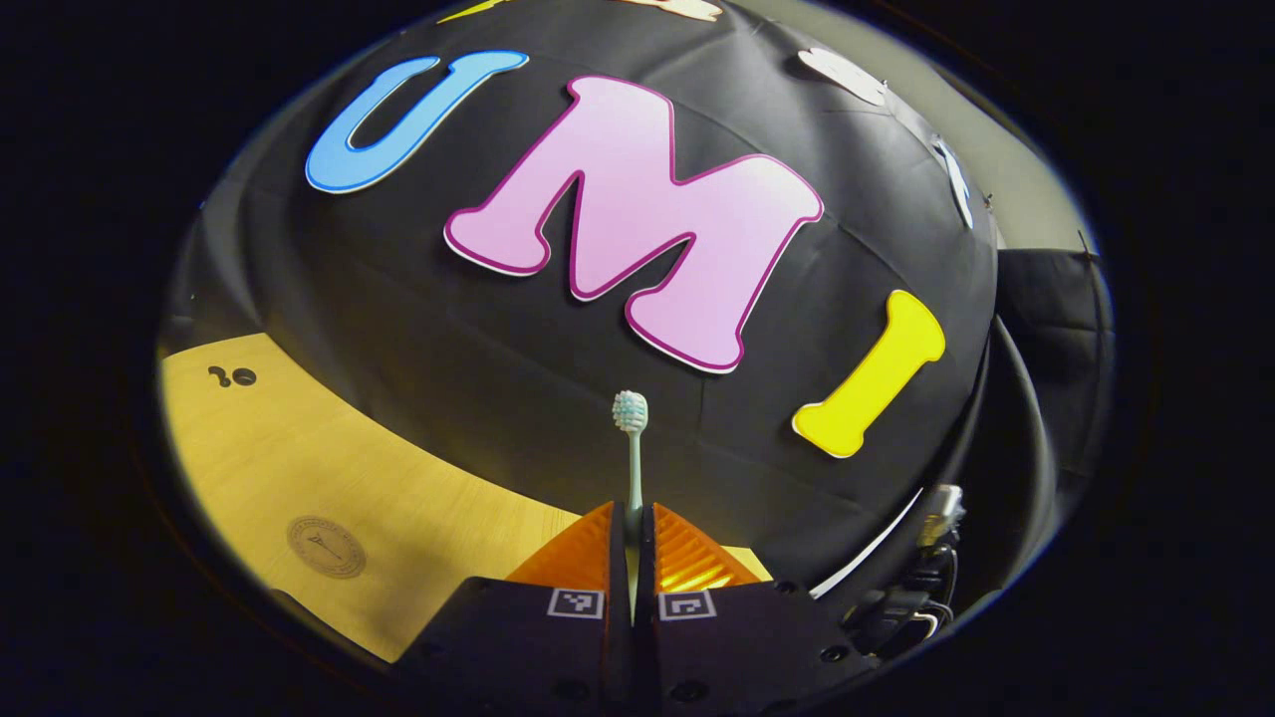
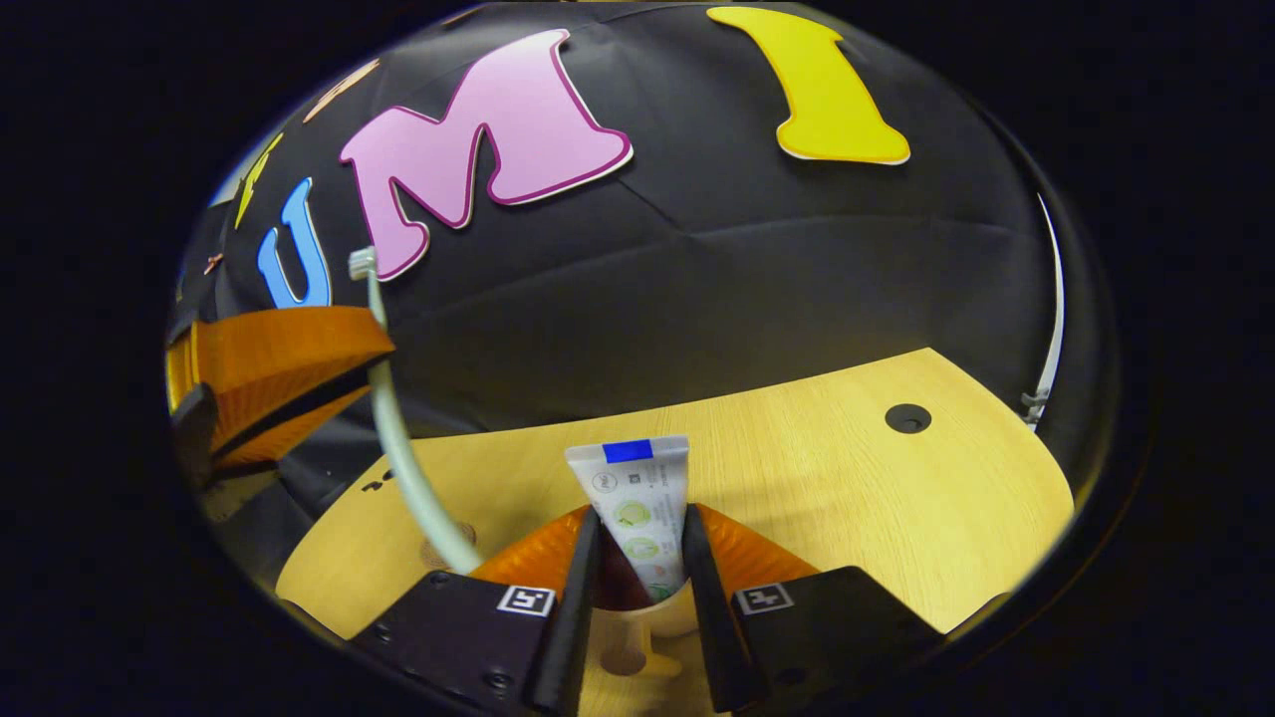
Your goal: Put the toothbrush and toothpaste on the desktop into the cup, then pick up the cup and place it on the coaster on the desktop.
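- In the left gripper view the left gripper (image 1: pixel 632 543) is clenched on the toothbrush (image 1: pixel 632 448): both fingers press on the handle, and the brush stands upright between them with the bristle head at the top, in front of the black wall.
- Below and to the left of that gripper lies the wooden tabletop (image 1: pixel 299 468); a round coaster (image 1: pixel 326 546) sits flat on it near the tabletop's near edge, and a small dark mark shows toward the far left corner.
- In the right gripper view the right gripper (image 2: pixel 637 543) is grasping the toothpaste (image 2: pixel 636 503): the tube stands upright between the two fingers, flat crimped end with a blue strip uppermost, lower end down in the mouth of the cup (image 2: pixel 637 622).
- The cup sits directly beneath that gripper, its pale rim and handle visible between the fingers; whether it rests on the tabletop (image 2: pixel 847 478) I cannot tell.
- At the left of the right gripper view the left gripper (image 2: pixel 269 383) shows farther off, above the tabletop's left edge, with the toothbrush (image 2: pixel 398 438) curving down from it toward the cup.
- A round dark hole (image 2: pixel 907 418) sits in the tabletop toward the far right corner.
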{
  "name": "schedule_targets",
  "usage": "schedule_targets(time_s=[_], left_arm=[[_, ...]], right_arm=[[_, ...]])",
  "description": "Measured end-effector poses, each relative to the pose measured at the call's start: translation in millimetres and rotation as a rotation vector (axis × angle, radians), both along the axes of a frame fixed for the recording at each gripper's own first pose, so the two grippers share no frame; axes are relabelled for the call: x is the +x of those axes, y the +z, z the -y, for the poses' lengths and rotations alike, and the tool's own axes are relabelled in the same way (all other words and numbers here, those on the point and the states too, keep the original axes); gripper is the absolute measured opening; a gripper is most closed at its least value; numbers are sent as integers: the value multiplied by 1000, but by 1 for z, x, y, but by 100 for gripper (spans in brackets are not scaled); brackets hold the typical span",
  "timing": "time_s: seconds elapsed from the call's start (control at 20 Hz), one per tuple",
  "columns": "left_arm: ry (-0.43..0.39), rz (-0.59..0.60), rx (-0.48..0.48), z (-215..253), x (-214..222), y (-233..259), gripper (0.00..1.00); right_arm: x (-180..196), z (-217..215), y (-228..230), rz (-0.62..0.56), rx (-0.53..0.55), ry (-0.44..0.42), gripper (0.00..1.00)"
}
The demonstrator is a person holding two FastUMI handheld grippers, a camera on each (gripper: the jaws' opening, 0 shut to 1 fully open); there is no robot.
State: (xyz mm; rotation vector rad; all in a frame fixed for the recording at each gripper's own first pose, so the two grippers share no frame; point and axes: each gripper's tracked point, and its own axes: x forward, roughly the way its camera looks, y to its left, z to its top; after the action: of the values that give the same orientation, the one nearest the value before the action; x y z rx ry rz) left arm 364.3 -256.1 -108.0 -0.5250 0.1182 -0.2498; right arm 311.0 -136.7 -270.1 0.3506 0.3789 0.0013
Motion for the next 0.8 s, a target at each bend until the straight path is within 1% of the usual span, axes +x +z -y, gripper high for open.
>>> schedule_targets(time_s=[0.05,0.1,0.15,0.25,0.45,0.6,0.7,0.8], left_arm=[[-1,-3,2,3,3,-4,6],[-1,-7,3,6,6,-8,6],[-1,-12,1,8,9,-12,6],[0,-18,0,13,13,-18,6],[-3,-40,16,23,24,-38,6],[3,-53,29,27,29,-51,6],[21,-57,60,27,31,-59,6],[22,-61,96,29,33,-68,6]], right_arm=[[-4,4,3,-2,7,-8,63],[-10,6,2,-6,15,-16,53],[-16,10,4,-4,26,-26,59],[-25,18,11,13,38,-51,63],[-40,38,24,33,68,-96,63],[-51,52,30,40,66,-127,64],[-56,56,29,35,59,-132,63],[-59,58,26,29,55,-132,63]])
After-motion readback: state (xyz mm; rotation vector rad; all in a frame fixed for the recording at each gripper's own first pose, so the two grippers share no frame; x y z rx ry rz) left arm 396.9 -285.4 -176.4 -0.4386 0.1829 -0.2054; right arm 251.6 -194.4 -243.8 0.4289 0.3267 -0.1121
